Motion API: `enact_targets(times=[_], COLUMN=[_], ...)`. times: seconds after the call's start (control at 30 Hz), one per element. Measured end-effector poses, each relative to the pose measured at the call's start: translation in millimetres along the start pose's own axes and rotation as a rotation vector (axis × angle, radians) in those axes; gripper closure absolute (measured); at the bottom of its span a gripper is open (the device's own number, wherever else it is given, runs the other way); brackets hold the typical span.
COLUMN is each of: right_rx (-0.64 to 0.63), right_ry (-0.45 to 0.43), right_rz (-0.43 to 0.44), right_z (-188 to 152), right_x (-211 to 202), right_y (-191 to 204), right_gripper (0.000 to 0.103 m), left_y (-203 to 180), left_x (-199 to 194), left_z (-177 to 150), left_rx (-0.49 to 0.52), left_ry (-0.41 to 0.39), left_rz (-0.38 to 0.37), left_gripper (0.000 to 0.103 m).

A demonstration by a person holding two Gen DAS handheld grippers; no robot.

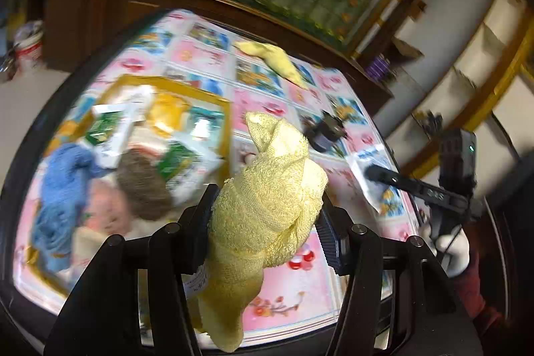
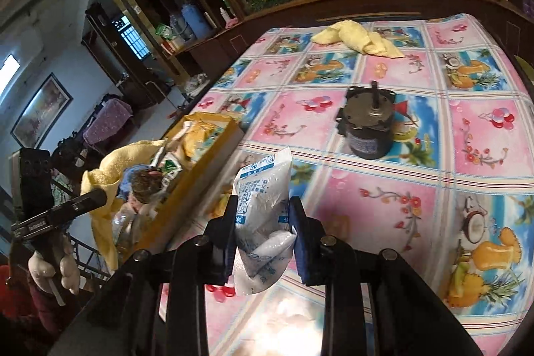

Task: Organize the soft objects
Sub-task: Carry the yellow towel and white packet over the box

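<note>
My left gripper (image 1: 267, 216) clenches a yellow towel (image 1: 267, 199) just right of the cardboard box (image 1: 213, 102); my right gripper (image 2: 263, 232) pinches a white printed pouch (image 2: 263, 209), also right of the box.

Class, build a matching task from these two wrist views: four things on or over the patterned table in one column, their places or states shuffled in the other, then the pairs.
Things
1. yellow towel
2. white plastic pouch
3. black motor
4. second yellow cloth

Places
A. lying at the table's far edge
B. clamped in the right gripper
C. standing free mid-table
D. clamped in the left gripper

Pairs: 1-D, 2-B, 3-C, 4-A
</note>
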State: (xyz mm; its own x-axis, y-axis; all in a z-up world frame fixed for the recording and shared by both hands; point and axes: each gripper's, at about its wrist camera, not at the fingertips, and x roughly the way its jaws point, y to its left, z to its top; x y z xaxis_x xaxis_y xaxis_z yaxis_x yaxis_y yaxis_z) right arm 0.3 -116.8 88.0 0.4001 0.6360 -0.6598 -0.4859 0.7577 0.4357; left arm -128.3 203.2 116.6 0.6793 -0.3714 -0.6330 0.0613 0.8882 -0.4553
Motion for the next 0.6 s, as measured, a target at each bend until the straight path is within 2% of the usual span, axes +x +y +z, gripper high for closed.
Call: enact_targets(times=[0.1,0.23,0.37,0.43,0.5,0.6], right_rx=[-0.034,-0.044,-0.037,-0.028,-0.022,-0.002], right_ry=[0.006,0.026,0.050,0.064,0.076,0.089], right_rz=[0.036,0.104,0.146,0.152,0.142,0.124], right_z=[6,14,21,27,35,44], right_x=[11,31,56,71,88,109], right_y=[29,63,90,99,107,111], right_gripper=[0.075,0.075,0.075,0.075,0.075,0.075], left_y=[26,43,55,59,65,73], left_x=[-12,-14,-5,10,24,30], left_z=[-1,1,2,4,3,-2], left_rx=[-0.082,-0.125,-0.178,-0.177,-0.172,-0.204], left_ry=[-0.025,-0.043,-0.049,-0.025,0.018,0.038], left_rz=[0.031,0.071,0.078,0.108,0.154,0.139], left_gripper=[0.048,0.048,0.047,0.041,0.041,0.040])
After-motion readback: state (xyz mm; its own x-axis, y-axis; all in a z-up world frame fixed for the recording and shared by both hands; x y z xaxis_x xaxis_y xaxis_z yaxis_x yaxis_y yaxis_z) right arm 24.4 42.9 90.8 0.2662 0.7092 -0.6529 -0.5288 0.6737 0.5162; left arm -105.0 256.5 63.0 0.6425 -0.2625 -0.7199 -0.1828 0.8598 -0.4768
